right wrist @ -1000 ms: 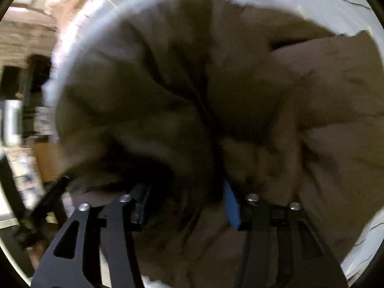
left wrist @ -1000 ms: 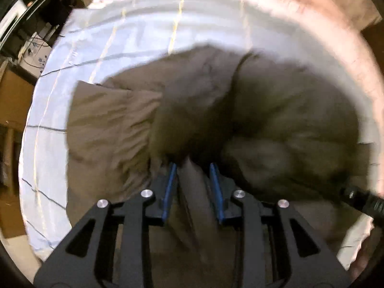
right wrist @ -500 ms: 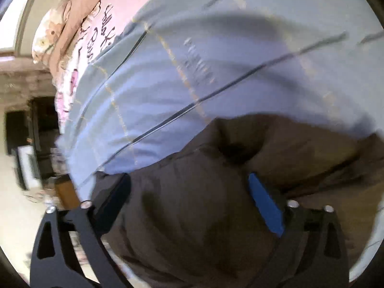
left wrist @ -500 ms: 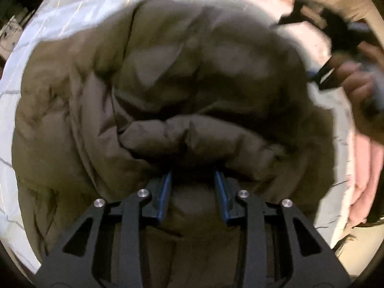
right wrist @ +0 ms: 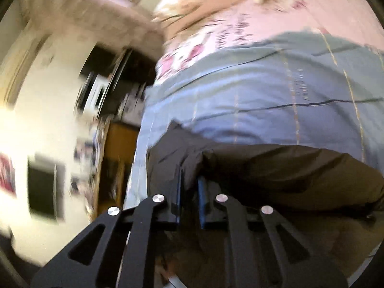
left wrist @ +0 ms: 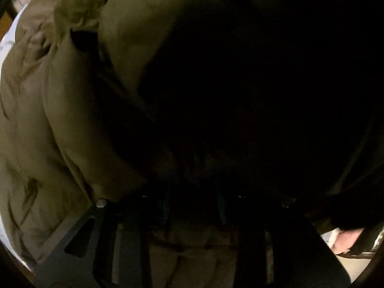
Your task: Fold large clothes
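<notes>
A large olive-brown padded jacket (left wrist: 72, 120) fills the left wrist view, bunched close to the camera, its right half in deep shadow. My left gripper (left wrist: 194, 192) sits in that shadow with jacket fabric between its blue pads; the jaws look narrow and closed on it. In the right wrist view the same jacket (right wrist: 288, 168) lies on a blue-grey checked sheet (right wrist: 252, 96). My right gripper (right wrist: 189, 180) is shut on the jacket's left corner, at the sheet's left edge.
A pink printed blanket (right wrist: 240, 31) lies beyond the sheet. Left of the bed edge are a wooden cabinet (right wrist: 117, 158), dark shelves and a bright wall, all blurred. A hand (left wrist: 348, 242) shows at the lower right of the left wrist view.
My right gripper was open half a second ago and has closed on the jacket's corner. The jacket has come up close over the left camera, darkening its view.
</notes>
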The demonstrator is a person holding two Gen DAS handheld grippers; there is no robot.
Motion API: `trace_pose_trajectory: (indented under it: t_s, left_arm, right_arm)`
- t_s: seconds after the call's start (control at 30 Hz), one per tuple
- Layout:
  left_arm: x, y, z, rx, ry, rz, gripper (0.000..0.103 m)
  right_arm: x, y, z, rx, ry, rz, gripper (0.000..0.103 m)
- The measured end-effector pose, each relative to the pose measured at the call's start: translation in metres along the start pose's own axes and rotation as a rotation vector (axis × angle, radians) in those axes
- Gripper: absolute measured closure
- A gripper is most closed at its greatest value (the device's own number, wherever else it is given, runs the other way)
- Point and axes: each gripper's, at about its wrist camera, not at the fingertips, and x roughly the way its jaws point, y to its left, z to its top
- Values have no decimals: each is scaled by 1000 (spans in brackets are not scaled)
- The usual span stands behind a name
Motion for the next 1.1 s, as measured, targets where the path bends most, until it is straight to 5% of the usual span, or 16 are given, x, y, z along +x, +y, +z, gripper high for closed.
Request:
trace_pose_trajectory:
  t_s: [0.17,0.33,0.4,0.47,0.53,0.63,0.7,0.83,0.87,0.9,0.97,1.0,1.1]
  left_arm:
    - [-28,32,-33,-37,-6,-36,70]
    - [-64,73,-68,-73,14,-27,70]
    - [-89,96,-85,-99,-1,97,53]
    - [-125,125,-103,-130,-47,185,52]
    - [-161,140,-110,-151,-118,232,60]
    - [-244,142,-93,-105,-326,263,59]
    - [-289,111,-78,-19,-476,231,47]
    - [-297,28,-28,227,-662,187,27]
    - [-275,6,-8,301,-597,222,27]
    - [-237,-10,18,376,-448,249,35]
    - [-159,-17,34,449,-143,351,79]
    - [-133,-11,24,454,-60,403,87]
    - [-137,12,-11,434,-52,357,82]
  right_arm:
    - [5,61,-68,-241,117,-112,92]
    - [26,110,-171,-522,320,-220,93]
    - [34,114,-214,-566,406,-249,94]
    - [39,107,-245,-539,463,-260,95]
    - [46,98,-272,-537,515,-295,96]
    - [60,79,-321,-528,630,-367,103]
    - [68,61,-347,-502,664,-425,103]
    - [66,52,-365,-398,648,-435,103]
    - [65,55,-367,-396,642,-438,103]
    - [62,60,-368,-394,633,-439,103]
    - [50,68,-363,-367,597,-432,103]
    - [44,67,-353,-347,576,-428,103]
    - [3,80,-319,-236,440,-384,102]
